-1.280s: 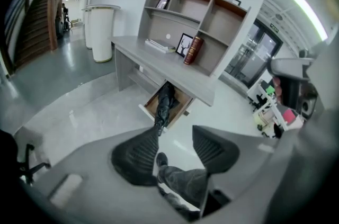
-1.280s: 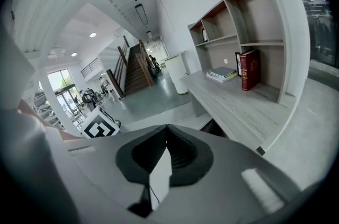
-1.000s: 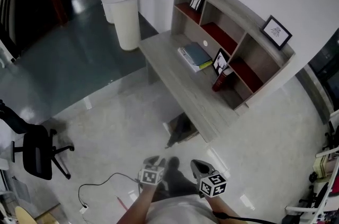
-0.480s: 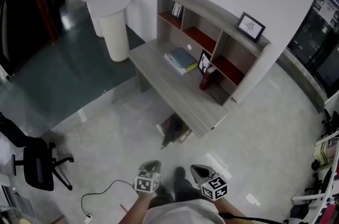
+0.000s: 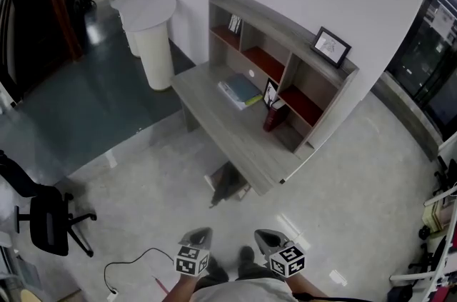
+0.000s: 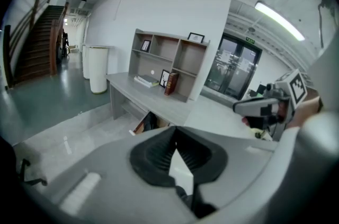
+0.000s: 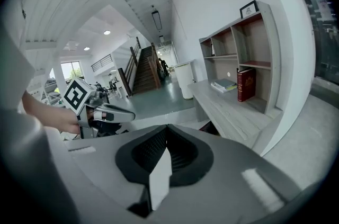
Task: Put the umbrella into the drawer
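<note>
Both grippers are being carried low and close to the body, well apart from the long grey wooden table (image 5: 243,142) and its shelf unit (image 5: 285,51), probably because nothing is within reach yet. The left gripper (image 6: 176,133) has just been closing its jaws, and they are meeting on nothing. The right gripper (image 7: 167,132) is also keeping its jaws together, empty. I am making out no certain umbrella. A dark shape (image 5: 227,185) is lying under the table and may be it. Nothing is reading as writing, only square markers (image 5: 187,263).
</note>
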Demonstrator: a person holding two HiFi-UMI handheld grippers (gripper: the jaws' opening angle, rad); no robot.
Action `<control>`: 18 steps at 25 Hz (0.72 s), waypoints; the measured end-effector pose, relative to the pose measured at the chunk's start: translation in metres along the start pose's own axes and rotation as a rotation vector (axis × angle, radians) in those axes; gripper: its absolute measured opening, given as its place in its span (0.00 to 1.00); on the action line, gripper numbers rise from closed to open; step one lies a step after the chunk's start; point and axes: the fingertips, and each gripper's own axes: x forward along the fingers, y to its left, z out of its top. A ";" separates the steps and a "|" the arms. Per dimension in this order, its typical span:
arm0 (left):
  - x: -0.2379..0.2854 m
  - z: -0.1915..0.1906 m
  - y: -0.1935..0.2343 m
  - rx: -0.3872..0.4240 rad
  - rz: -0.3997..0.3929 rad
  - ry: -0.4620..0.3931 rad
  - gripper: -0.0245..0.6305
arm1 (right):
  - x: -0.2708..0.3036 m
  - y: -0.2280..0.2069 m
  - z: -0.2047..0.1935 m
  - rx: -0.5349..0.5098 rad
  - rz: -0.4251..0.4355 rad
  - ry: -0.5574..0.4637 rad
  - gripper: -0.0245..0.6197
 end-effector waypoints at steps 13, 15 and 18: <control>-0.005 0.010 -0.057 0.002 -0.158 -0.047 0.04 | -0.015 -0.029 0.013 -0.025 0.038 -0.020 0.05; -0.004 0.012 -0.055 0.003 -0.136 -0.051 0.04 | -0.016 -0.031 0.016 -0.033 0.047 -0.025 0.05; -0.002 0.016 -0.051 0.000 -0.110 -0.057 0.04 | -0.017 -0.034 0.018 -0.036 0.056 -0.031 0.05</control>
